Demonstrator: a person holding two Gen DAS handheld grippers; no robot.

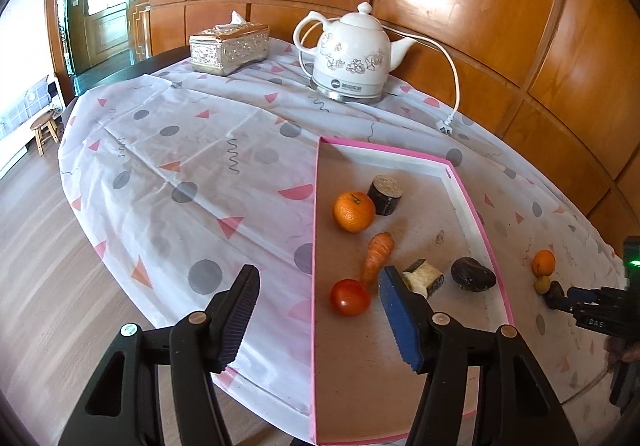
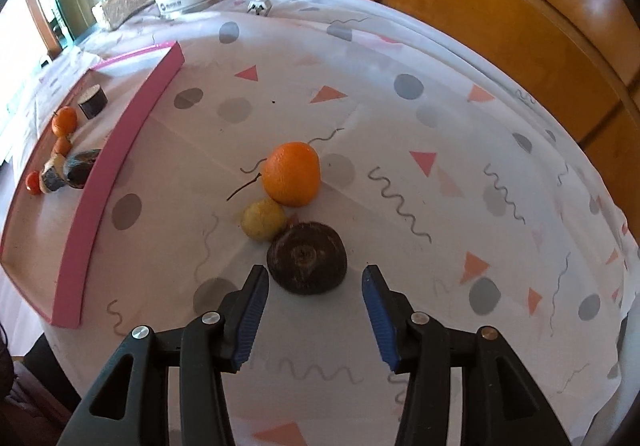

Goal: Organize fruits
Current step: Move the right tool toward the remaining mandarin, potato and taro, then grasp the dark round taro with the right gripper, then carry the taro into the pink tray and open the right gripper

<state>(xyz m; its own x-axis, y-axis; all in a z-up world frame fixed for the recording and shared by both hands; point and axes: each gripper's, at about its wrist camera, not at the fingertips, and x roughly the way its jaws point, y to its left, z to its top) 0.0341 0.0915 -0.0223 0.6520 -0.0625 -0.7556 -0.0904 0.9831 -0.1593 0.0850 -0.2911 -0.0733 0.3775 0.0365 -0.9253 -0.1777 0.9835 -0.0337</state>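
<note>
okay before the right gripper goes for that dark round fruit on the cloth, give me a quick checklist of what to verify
1. Right gripper jaws apart with nothing between them: ok.
2. Dark brown round fruit just ahead of the jaws, roughly centred: ok.
3. Fruit clear of neighbours: not ok; the small yellow fruit touches it, with the orange citrus fruit just behind.
4. Bare floor left in the pink-rimmed tray: ok.
5. Left gripper empty, hanging over the tray's edge: ok.
6. Fruit firmness: cannot tell.
</note>
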